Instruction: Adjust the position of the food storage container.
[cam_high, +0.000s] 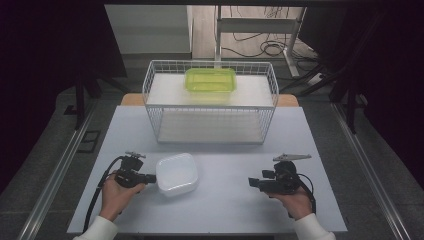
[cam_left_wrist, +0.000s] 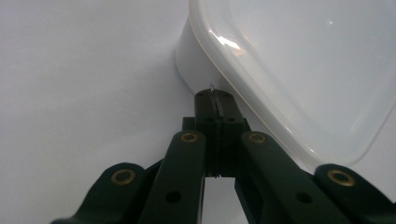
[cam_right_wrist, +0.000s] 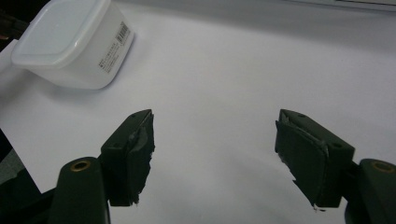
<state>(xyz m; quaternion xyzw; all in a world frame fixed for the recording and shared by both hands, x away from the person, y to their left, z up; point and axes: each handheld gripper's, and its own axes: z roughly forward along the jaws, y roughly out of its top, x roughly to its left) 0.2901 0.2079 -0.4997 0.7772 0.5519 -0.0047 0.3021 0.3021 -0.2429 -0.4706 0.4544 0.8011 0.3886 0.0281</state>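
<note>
A white translucent lidded container (cam_high: 176, 173) stands on the white table (cam_high: 225, 210), near its front left. My left gripper (cam_high: 152, 178) lies level at the container's left side, jaws pressed together, tips right at its rim. In the left gripper view the shut jaws (cam_left_wrist: 213, 93) meet the edge of the container (cam_left_wrist: 303, 70), with nothing seen between them. My right gripper (cam_high: 251, 182) is held at the front right, pointing left. Its jaws (cam_right_wrist: 215, 119) stand wide open and empty over bare table, and the container (cam_right_wrist: 70, 42) sits far off at the upper left.
A white wire basket (cam_high: 210, 100) stands at the back middle of the table. A yellow-green lidded container (cam_high: 210, 80) rests on its upper shelf. Bare table lies between the two grippers. Floor rails run along both sides.
</note>
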